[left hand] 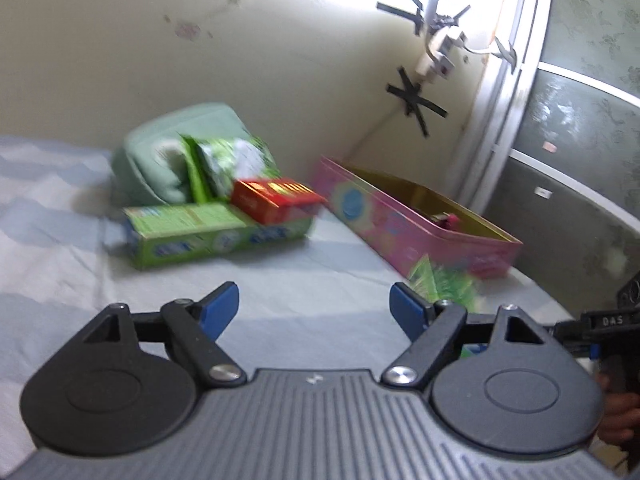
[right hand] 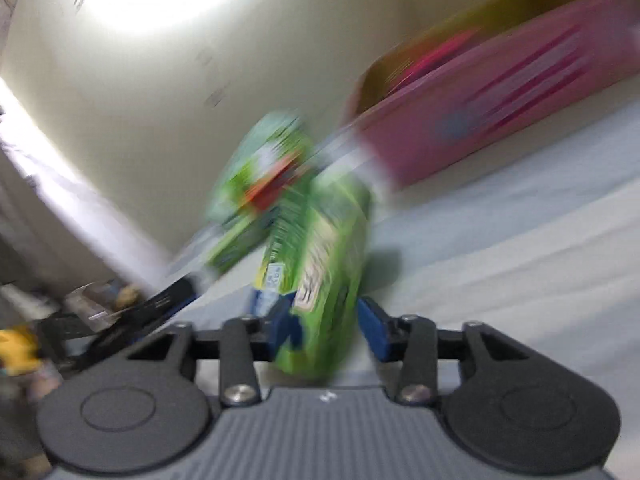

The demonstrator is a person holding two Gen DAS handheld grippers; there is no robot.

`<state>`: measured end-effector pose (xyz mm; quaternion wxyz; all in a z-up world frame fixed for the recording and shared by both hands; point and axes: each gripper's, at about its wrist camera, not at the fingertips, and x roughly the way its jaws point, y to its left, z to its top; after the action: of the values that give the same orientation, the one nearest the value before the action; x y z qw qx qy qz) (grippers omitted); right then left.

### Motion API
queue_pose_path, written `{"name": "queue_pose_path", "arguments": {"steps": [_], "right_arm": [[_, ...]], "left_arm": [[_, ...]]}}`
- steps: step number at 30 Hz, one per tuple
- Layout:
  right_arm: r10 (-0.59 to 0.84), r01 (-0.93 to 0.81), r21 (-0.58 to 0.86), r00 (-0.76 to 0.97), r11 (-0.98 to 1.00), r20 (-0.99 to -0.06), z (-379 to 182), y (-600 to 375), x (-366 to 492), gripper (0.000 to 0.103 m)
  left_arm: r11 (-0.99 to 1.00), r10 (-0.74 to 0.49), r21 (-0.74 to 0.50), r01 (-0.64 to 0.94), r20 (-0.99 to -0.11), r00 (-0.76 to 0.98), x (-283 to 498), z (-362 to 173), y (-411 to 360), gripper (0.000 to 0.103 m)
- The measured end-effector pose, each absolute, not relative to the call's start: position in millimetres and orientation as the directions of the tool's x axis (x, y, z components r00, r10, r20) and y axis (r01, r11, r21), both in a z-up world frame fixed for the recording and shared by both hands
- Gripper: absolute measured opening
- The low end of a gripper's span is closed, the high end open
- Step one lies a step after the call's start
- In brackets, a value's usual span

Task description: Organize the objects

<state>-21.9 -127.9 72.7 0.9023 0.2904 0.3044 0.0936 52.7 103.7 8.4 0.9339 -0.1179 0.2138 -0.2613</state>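
My left gripper (left hand: 314, 306) is open and empty above the pale blue sheet (left hand: 280, 280). Ahead of it a red box (left hand: 276, 198) lies on a long green box (left hand: 208, 236), with a mint pouch (left hand: 160, 160) holding green packets behind. An open pink tin (left hand: 412, 220) stands to the right by the wall. My right gripper (right hand: 324, 328) is shut on a green packet (right hand: 324, 264), which also shows in the left wrist view (left hand: 444, 280) in front of the tin. The right wrist view is blurred; the pink tin (right hand: 500, 116) lies ahead at upper right.
A cream wall (left hand: 200, 40) with taped fittings (left hand: 432, 44) rises behind the objects. A frosted window frame (left hand: 500, 120) stands at the right. Cluttered items (right hand: 100, 300) sit at the left in the right wrist view.
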Motion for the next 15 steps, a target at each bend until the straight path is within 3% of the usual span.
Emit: {"name": "queue_pose_path", "arguments": {"steps": [3, 4, 6, 9, 11, 13, 15], "right_arm": [[0.147, 0.090, 0.437, 0.865, 0.895, -0.480, 85, -142, -54, 0.062], [0.141, 0.081, 0.418, 0.869, 0.905, -0.474, 87, -141, -59, 0.065], [0.163, 0.029, 0.383, 0.873, 0.923, -0.460, 91, -126, -63, 0.079], [0.140, -0.066, 0.179, 0.889, 0.982, -0.437, 99, -92, -61, 0.080], [0.136, -0.104, 0.097, 0.893, 0.990, -0.429, 104, -79, -50, 0.077], [0.166, -0.123, 0.126, 0.888, 0.984, -0.429, 108, -85, -32, 0.071], [0.188, -0.117, 0.182, 0.878, 0.976, -0.441, 113, -103, -13, 0.054]], "left_arm": [[0.799, -0.588, -0.380, 0.465, -0.333, 0.738, 53, 12, 87, 0.084], [0.792, -0.599, -0.381, 0.477, -0.337, 0.726, 56, 14, 79, 0.084], [0.793, -0.606, -0.353, 0.497, -0.364, 0.708, 64, 22, 60, 0.084], [0.784, -0.621, -0.318, 0.533, -0.422, 0.661, 70, 32, 30, 0.084], [0.779, -0.626, -0.288, 0.557, -0.422, 0.656, 61, 36, 17, 0.083], [0.812, -0.582, -0.251, 0.528, -0.424, 0.694, 47, 38, 12, 0.083], [0.830, -0.557, -0.286, 0.478, -0.438, 0.705, 39, 34, 18, 0.079]]}}
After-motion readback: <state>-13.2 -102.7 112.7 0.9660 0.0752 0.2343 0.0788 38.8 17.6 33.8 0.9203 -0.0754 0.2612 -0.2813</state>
